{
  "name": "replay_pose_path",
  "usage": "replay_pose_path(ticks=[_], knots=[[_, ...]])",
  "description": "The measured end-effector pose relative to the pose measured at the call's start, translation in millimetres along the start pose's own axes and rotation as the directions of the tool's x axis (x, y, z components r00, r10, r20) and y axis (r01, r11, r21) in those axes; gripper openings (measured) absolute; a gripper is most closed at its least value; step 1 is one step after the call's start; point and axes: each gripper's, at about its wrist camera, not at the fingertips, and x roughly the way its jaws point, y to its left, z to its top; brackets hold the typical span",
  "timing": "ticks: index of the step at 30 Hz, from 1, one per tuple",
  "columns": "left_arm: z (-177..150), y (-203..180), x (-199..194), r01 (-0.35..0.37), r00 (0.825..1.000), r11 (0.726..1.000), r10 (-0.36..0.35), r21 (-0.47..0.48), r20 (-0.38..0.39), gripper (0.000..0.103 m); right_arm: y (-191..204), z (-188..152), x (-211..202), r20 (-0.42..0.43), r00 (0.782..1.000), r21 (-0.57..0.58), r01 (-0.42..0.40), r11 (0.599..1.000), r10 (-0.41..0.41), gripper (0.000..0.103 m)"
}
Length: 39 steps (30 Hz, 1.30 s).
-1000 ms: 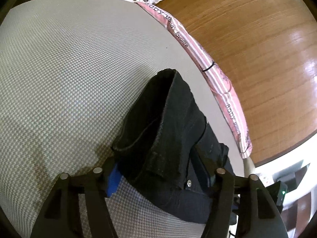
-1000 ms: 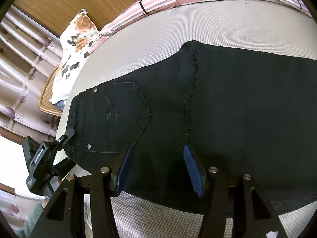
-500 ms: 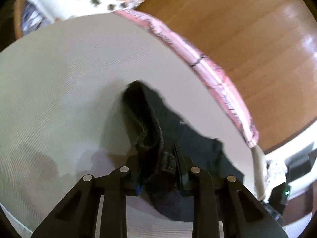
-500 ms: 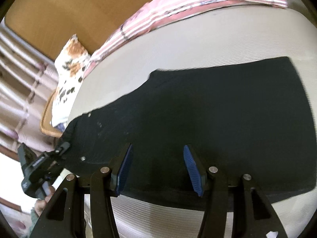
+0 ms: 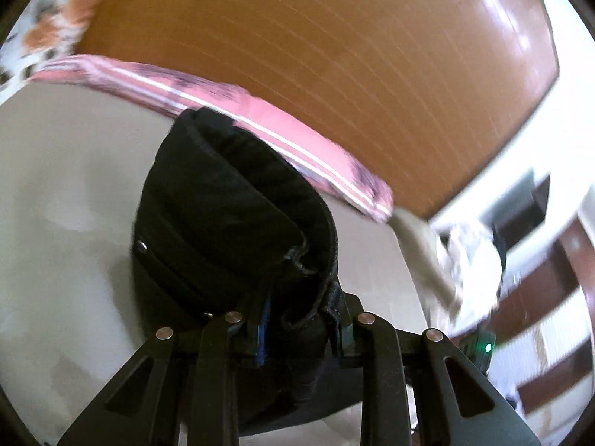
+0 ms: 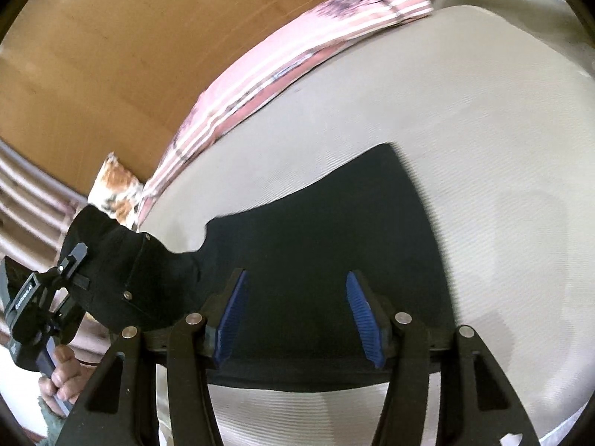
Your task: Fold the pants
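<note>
Left wrist view puts the black pants [image 5: 230,223] right against our left gripper [image 5: 297,330], clenched on the bunched waistband and holding that end up off the bed [image 5: 67,193], the cloth curling over itself with a rivet showing. From the right wrist view, the rest of the pants [image 6: 334,245] lies flat across the bed's near edge, dark, smooth and broad, its far corner reaching toward the middle of the bed [image 6: 483,119]. Our right gripper [image 6: 297,316] hangs over that flat part, released, blue pads spread with nothing pressed between them. We judge the risk is in the carry: with one end held and nothing pinning the other, the flat part may drag or crease, and the fold may land crooked. A pink striped blanket [image 6: 297,59] runs along the bed's far edge, a flowered pillow [image 6: 119,182] at its corner.
</note>
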Motion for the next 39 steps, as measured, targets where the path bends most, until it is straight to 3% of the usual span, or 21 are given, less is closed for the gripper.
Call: replay_pose_path(ticks=[6, 9, 12, 15, 17, 20, 23, 27, 30, 34, 39], knots=[[-32, -56, 70, 0.066, 0.985, 0.989, -0.043, 0.135, -0.166, 0.025, -34, 3, -17, 0.029, 1.0, 0.075, 0.011, 0.997, -0.013, 0.054], [-61, -68, 107, 0.059, 0.963, 0.981, -0.008, 0.183, -0.269, 0.025, -49, 2, -22, 0.034, 0.999, 0.106, 0.004, 0.994, -0.008, 0.054], [-90, -72, 138, 0.012, 0.937, 0.966, 0.078, 0.257, -0.34, 0.025, -58, 3, -18, 0.02, 1.0, 0.134, -0.02, 0.991, 0.017, 0.054], [-104, -83, 146, -0.019, 0.937, 0.933, 0.142, 0.359, -0.318, 0.028, -62, 4, -12, -0.005, 0.999, 0.14, -0.034, 0.989, 0.035, 0.054], [-103, -91, 138, -0.015, 0.931, 0.917, 0.158, 0.4, -0.328, 0.036, -63, 5, -6, -0.023, 0.999, 0.134, -0.046, 0.99, 0.049, 0.054], [-98, -94, 120, 0.079, 0.926, 0.916, 0.078, 0.392, -0.368, 0.046, -59, 9, 7, -0.059, 0.993, 0.125, -0.09, 0.988, 0.098, 0.056], [-96, -89, 93, 0.128, 0.925, 0.913, 0.032, 0.388, -0.379, 0.047, -55, 13, 21, -0.099, 0.984, 0.109, -0.136, 0.985, 0.147, 0.059], [-81, -63, 72, 0.027, 0.95, 0.922, 0.097, 0.385, -0.297, 0.054, -53, 21, 43, -0.149, 0.97, 0.089, -0.18, 0.98, 0.192, 0.06], [-72, -32, 62, -0.064, 0.953, 0.94, 0.158, 0.335, -0.26, 0.054, -54, 29, 60, -0.177, 0.959, 0.087, -0.21, 0.974, 0.222, 0.06], [-72, 4, 61, -0.168, 0.939, 0.944, 0.241, 0.285, -0.245, 0.054, -53, 38, 77, -0.189, 0.945, 0.082, -0.256, 0.963, 0.267, 0.06], [-84, 16, 73, -0.16, 0.926, 0.945, 0.244, 0.287, -0.288, 0.055, -36, 49, 93, -0.195, 0.942, -0.009, -0.28, 0.96, 0.273, 0.059]])
